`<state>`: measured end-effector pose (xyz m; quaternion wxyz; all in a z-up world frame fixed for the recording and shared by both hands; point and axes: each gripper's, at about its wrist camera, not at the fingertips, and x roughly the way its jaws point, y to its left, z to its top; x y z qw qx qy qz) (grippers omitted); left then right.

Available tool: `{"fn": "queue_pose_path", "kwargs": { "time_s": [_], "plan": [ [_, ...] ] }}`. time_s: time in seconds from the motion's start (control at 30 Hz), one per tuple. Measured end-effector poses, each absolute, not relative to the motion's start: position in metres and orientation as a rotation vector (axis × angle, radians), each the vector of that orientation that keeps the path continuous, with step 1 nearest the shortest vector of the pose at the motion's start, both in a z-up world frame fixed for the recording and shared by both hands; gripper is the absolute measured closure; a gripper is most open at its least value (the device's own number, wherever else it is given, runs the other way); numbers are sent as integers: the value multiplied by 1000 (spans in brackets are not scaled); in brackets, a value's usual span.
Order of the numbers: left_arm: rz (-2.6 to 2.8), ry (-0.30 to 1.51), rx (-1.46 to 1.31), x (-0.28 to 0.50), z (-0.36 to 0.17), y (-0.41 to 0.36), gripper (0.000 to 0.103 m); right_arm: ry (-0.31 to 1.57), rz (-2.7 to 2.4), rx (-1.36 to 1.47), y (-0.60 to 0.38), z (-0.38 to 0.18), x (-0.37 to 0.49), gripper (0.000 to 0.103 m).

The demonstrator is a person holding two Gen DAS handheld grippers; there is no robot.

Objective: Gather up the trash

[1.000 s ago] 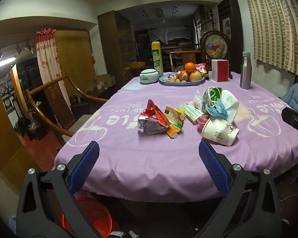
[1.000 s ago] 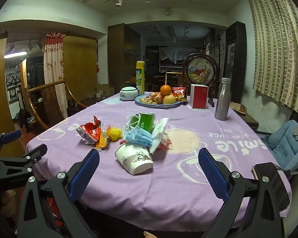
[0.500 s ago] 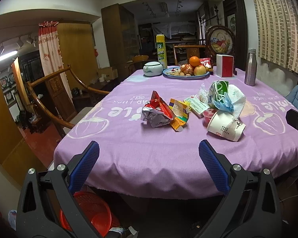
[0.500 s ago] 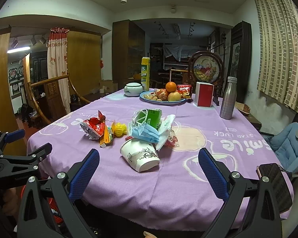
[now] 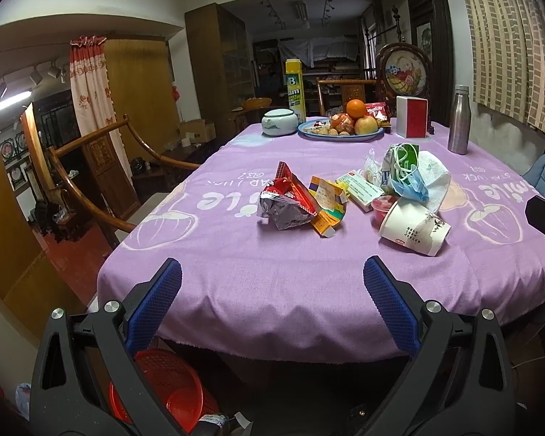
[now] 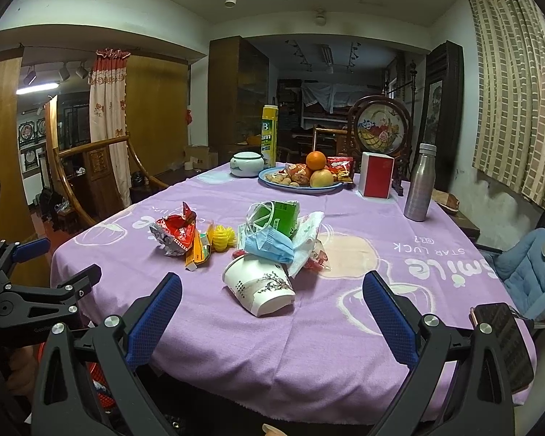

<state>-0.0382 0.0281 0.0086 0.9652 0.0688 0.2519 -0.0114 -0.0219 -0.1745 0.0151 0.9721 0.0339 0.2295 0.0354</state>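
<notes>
Trash lies in a loose pile mid-table on the purple cloth (image 5: 272,272): a red and silver snack wrapper (image 5: 287,201), an orange carton (image 5: 327,205), a tipped paper cup (image 5: 412,227), a blue face mask (image 5: 410,185) and a green carton (image 5: 403,156). My left gripper (image 5: 272,305) hangs open at the near table edge, short of the wrapper. From the right wrist view I see the cup (image 6: 261,287), mask (image 6: 270,249) and wrapper (image 6: 174,234). My right gripper (image 6: 272,309) is open just before the cup. A red bin (image 5: 163,388) stands on the floor below.
A fruit plate (image 5: 341,132), white lidded jar (image 5: 279,121), yellow can (image 5: 295,89), red and white box (image 5: 412,116) and steel bottle (image 5: 459,120) stand at the far end. A wooden chair (image 5: 91,181) sits left; a blue cushioned seat (image 6: 527,272) and phone (image 6: 501,341) right.
Both cameras have moved a little forward and tilted down, so the table and trash sit lower and larger in view. Both grippers stay open; nothing was picked up.
</notes>
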Motion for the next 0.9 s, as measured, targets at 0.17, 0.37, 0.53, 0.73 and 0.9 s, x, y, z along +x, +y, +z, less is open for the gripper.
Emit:
{"fn": "queue_pose_path", "kwargs": {
  "time_s": [0.17,0.37,0.53,0.73,0.9],
  "plan": [
    [-19,514,130,-37,7,29,7,466,74,65,-173,15,-23,6],
    [-19,513,133,-37,6,29,7,466,74,65,-172,15,-22,6],
    [-17,515,129,-37,6,29,7,468,76,64,-172,15,-22,6],
    [-16,520,127,-36,4,29,7,468,75,64,-172,14,-22,6],
    [-16,524,125,-35,3,30,7,470,77,64,-171,13,-22,6]
  ]
}}
